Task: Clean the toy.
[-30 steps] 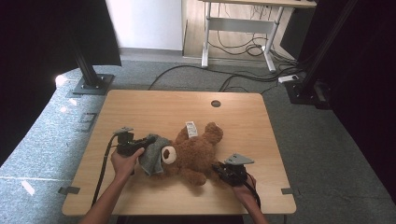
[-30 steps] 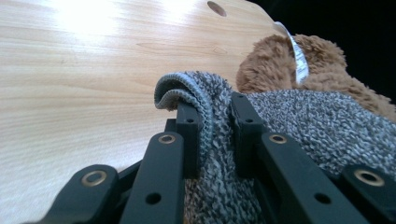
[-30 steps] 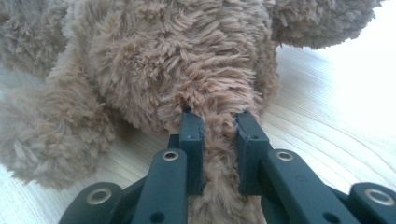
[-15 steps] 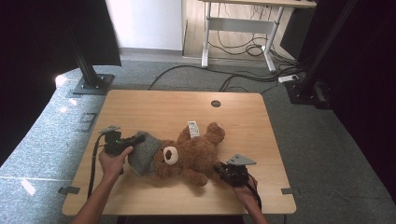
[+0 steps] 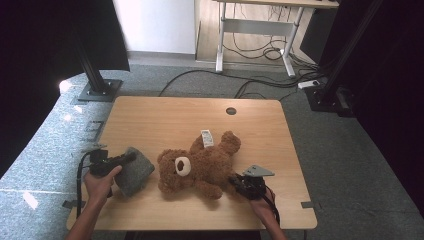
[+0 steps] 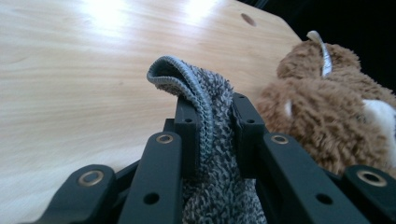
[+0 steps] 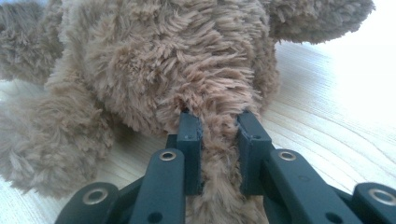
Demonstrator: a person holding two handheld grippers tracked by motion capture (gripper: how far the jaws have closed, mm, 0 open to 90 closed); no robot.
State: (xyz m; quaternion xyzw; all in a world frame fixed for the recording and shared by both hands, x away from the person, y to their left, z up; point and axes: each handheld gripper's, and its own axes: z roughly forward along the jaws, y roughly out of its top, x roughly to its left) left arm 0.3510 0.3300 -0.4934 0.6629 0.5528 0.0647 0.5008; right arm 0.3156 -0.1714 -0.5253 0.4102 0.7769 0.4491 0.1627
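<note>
Grey cloth [image 5: 133, 171] (left of the teddy bear [image 5: 200, 164], apart) sits clamped in the left gripper [image 5: 119, 160]; the right gripper [image 5: 238, 183] pinches the bear's leg on the counter [image 5: 165, 112].

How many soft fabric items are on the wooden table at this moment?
2. The grey knitted cloth lies near the table's left edge, clamped in the left hand-held gripper. The brown teddy bear lies at the middle, its leg pinched by the right hand-held gripper.

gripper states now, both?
Left gripper: closed on the grey knit cloth.
Right gripper: closed on the teddy bear, on a limb.
</note>
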